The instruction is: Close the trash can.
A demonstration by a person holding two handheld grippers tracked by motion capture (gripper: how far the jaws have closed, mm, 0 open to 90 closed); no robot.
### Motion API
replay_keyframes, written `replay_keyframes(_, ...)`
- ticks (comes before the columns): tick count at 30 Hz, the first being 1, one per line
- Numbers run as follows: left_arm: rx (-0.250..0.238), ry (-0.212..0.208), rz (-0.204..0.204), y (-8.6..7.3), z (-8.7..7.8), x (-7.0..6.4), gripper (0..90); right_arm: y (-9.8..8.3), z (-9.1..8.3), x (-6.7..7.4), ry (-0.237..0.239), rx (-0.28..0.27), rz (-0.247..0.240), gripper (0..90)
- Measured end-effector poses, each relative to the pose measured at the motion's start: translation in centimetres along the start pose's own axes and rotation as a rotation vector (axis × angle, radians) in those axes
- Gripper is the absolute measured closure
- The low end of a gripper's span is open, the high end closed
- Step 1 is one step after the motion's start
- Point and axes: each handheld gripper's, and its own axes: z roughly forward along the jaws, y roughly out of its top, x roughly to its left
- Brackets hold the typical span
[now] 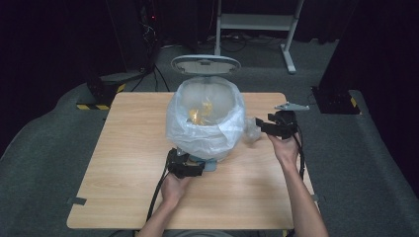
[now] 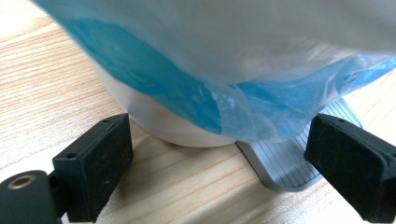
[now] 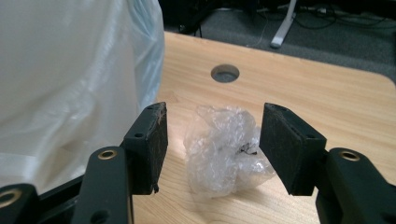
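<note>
The crumpled plastic wrap (image 3: 224, 149) lay on the table (image 1: 123, 163), centre-right of the high view, just beside the bin bag (image 1: 207, 123) and approx. lower centre in the right gripper view. The right gripper (image 3: 212, 144) sat low over it, jaws wide, one pad on each side of the wad w/ a gap both sides, so nothing was gripped yet. The wrap looked v. light, soft and springy: prob. it would squash flat under the pads and could slip or puff back out. Best hold, I'd say, was across the thick middle of the wad, not the thin loose edges, and the pads would need to close a long way before they bit.

The left gripper (image 2: 219, 158) was at the lower centre of the high view, at the foot of the bin (image 2: 154, 121). Its jaws stood wide, either side of the bin base and pedal (image 2: 285, 163), not pressing on either.
</note>
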Motion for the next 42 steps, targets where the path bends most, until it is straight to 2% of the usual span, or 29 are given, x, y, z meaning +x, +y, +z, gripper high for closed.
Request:
replay_keyframes(7, 0.000, 0.000, 0.000, 0.0, 0.0, 0.0, 7.9, -1.2, 2.5, -0.3, -0.028, 0.066, 0.006, 41.2)
replay_keyframes(19, 0.000, 0.000, 0.000, 0.0, 0.0, 0.0, 7.9, -2.6, 5.1, -0.4, -0.040, 0.119, 0.034, 40.5)
replay_keyframes(29, -0.002, 0.002, 0.002, 0.0, 0.0, 0.0, 7.9, -4.3, 8.0, -0.7, -0.071, 0.204, 0.046, 42.4)
replay_keyframes(33, -0.001, 0.003, 0.005, 0.0, 0.0, 0.0, 8.0, -4.7, 8.5, -0.7, -0.079, 0.212, 0.051, 47.3)
replay_keyframes(38, -0.002, 0.003, 0.004, 0.0, 0.0, 0.0, 8.0, -5.4, 8.7, -0.7, -0.079, 0.212, 0.053, 59.7)
replay_keyframes(39, -0.002, 0.003, 0.004, 0.0, 0.0, 0.0, 7.9, -5.6, 8.7, -0.8, -0.073, 0.213, 0.059, 66.2)
replay_keyframes(40, -0.002, 0.003, 0.003, 0.0, 0.0, 0.0, 7.9, -5.6, 8.7, -0.8, -0.073, 0.213, 0.059, 66.2)
replay_keyframes(41, -0.001, 0.003, 0.005, 0.0, 0.0, 0.0, 8.0, -5.8, 8.7, -1.0, -0.062, 0.213, 0.055, 72.7)
replay_keyframes(42, -0.002, 0.004, 0.006, 0.0, 0.0, -0.1, 8.0, -5.8, 8.7, -1.0, -0.062, 0.213, 0.055, 72.7)
